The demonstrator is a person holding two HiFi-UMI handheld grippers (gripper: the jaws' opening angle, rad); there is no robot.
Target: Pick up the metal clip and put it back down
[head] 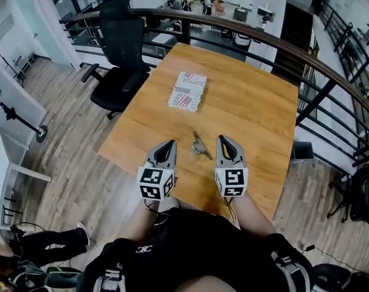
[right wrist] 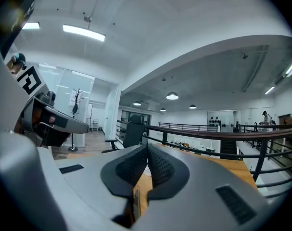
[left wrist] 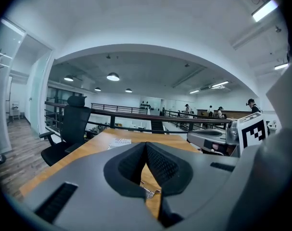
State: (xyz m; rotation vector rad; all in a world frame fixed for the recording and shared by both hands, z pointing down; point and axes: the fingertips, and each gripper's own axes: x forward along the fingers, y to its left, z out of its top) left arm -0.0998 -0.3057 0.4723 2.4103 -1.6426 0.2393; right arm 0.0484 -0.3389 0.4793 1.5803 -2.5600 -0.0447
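The metal clip (head: 200, 147) lies flat on the wooden table (head: 245, 102), between my two grippers and touching neither. My left gripper (head: 169, 143) rests just left of it and my right gripper (head: 222, 139) just right of it. Both point away from me, shut and holding nothing. In the left gripper view the pads meet at the tip of my left gripper (left wrist: 146, 145), and a bit of the metal clip (left wrist: 149, 192) shows below them. In the right gripper view the jaws of my right gripper (right wrist: 147, 148) are pressed together, with bare wood beneath.
A white printed booklet (head: 188, 91) lies farther out on the table. A black office chair (head: 120, 59) stands off the table's left corner. A railing (head: 281, 44) curves behind the far edge, above a lower floor where people are.
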